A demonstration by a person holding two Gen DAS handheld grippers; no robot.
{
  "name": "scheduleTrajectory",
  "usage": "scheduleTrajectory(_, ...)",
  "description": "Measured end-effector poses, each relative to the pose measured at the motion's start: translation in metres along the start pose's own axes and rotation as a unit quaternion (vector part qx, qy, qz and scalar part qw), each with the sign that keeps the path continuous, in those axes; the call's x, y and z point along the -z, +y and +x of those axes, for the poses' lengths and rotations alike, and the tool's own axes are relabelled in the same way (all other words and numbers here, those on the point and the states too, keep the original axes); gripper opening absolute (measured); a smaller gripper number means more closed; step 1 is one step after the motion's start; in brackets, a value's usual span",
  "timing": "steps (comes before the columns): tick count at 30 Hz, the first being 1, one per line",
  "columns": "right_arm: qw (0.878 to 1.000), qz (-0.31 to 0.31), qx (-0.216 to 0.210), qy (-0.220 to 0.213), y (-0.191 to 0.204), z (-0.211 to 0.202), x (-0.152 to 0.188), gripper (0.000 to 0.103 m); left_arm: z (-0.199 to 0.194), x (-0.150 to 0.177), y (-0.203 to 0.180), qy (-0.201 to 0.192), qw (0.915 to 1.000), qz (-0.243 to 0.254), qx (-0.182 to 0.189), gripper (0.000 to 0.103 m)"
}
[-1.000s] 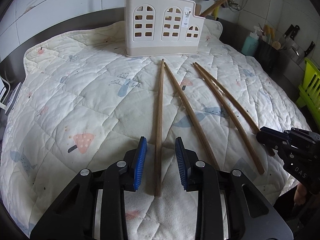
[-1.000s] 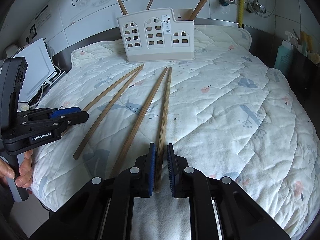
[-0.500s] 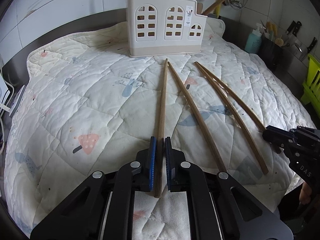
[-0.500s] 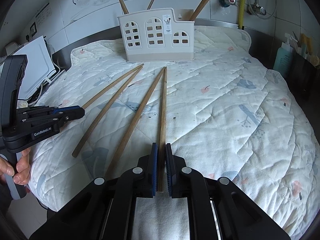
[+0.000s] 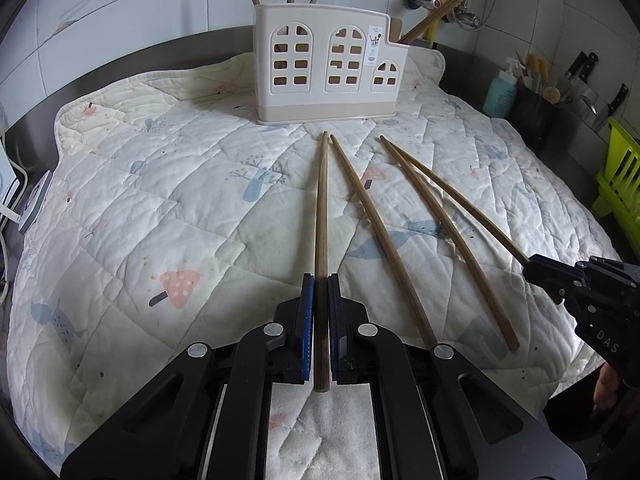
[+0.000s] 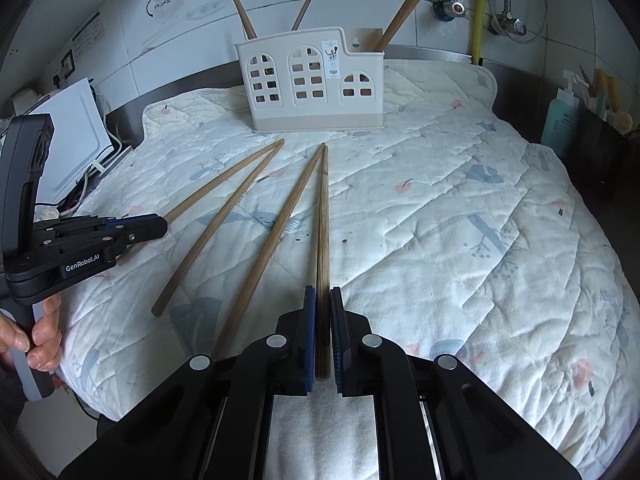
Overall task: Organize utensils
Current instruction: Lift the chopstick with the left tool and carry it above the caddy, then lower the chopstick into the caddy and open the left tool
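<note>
A white quilted cloth [image 5: 168,208] with small prints of mushrooms, fish and trees covers the tabletop; its seams make soft squares and its edge falls over the near side. Behind it runs a dark steel rim and then a wall of white tiles [image 6: 168,40] with fruit stickers. At the far side of the cloth stands a cream utensil holder [image 5: 326,68] with arched window holes, and several wooden sticks lean out of its top.

Four long wooden chopsticks lie on the cloth in front of the holder, spread like a fan. The left hand-held gripper [image 5: 320,280] is closed on the near end of the leftmost chopstick [image 5: 321,208]; its blue pads press both sides of the wood. The right hand-held gripper [image 6: 323,292] is closed in the same way on the rightmost chopstick [image 6: 322,216]. The two middle chopsticks [image 6: 224,224] lie free on the cloth between them.

At the left of the room a white appliance [image 6: 76,136] with cables stands by the wall. At the right there are a teal bottle [image 5: 498,92], a dark container with tools, knives on the wall and a green rack [image 5: 618,184]. Pipes and a yellow hose [image 6: 478,8] hang on the tiles. A hand [image 6: 36,336] holds the handle of the left gripper.
</note>
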State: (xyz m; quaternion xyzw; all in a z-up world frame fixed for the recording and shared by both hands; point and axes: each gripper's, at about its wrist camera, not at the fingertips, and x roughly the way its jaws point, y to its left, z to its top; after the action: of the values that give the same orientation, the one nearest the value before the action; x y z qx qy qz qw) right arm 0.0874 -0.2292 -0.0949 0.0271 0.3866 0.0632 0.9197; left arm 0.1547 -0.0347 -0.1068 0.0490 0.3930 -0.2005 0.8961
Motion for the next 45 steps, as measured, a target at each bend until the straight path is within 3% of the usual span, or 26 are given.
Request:
scheduleTrajectory(7,0.998,-0.024,0.013,-0.055,0.004,-0.035,-0.022,0.007,-0.022,-0.013,0.0,-0.037,0.9993,0.002,-0.005,0.005)
scheduleTrajectory(16,0.992,-0.06,0.008,-0.112,0.006,-0.058,-0.076,0.007,-0.036,-0.047,0.005,-0.076,0.9971,0.001,-0.009,0.005)
scheduleTrajectory(34,0.986,-0.088,-0.014,-0.144,-0.023,-0.094,-0.2,0.007,-0.068,-0.14,0.01,-0.127,0.9916,0.021,-0.006,0.005)
scheduleTrajectory(45,0.984,-0.108,-0.002,-0.143,-0.035,-0.113,-0.245,0.007,-0.108,-0.193,-0.007,-0.186,0.9818,0.038,0.011,0.005)
